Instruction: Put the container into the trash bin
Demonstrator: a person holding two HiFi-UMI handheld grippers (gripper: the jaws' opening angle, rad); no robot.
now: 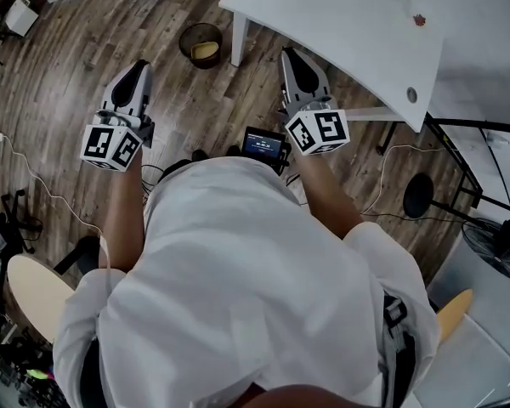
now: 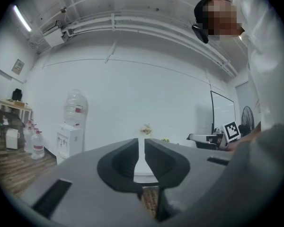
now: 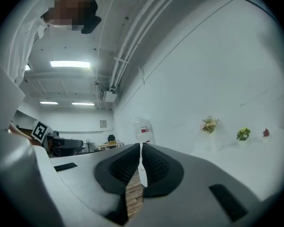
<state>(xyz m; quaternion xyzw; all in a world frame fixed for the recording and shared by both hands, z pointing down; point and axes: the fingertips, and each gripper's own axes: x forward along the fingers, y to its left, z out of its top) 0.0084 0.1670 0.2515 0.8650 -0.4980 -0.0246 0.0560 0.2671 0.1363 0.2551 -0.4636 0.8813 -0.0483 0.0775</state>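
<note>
Left tool (image 1: 140, 65): you hold it level over the wood floor (image 1: 68, 92), its two sides pressed close with only a thin slit, and nothing is in it
Right tool (image 1: 289, 54): pressed together and empty too, just beside the edge of the white worktop (image 1: 348, 24)
Trash bin (image 1: 184, 41): it stands on the floor in the upper middle of the head view, in front of both tools
Container (image 1: 206, 51): a pale yellow thing lies inside the bin, and I think that is it
Why: your tools carry nothing, so the job looks done
Hard to see: the yellow thing is too small to be sure, and your body hides the floor near your feet
</note>
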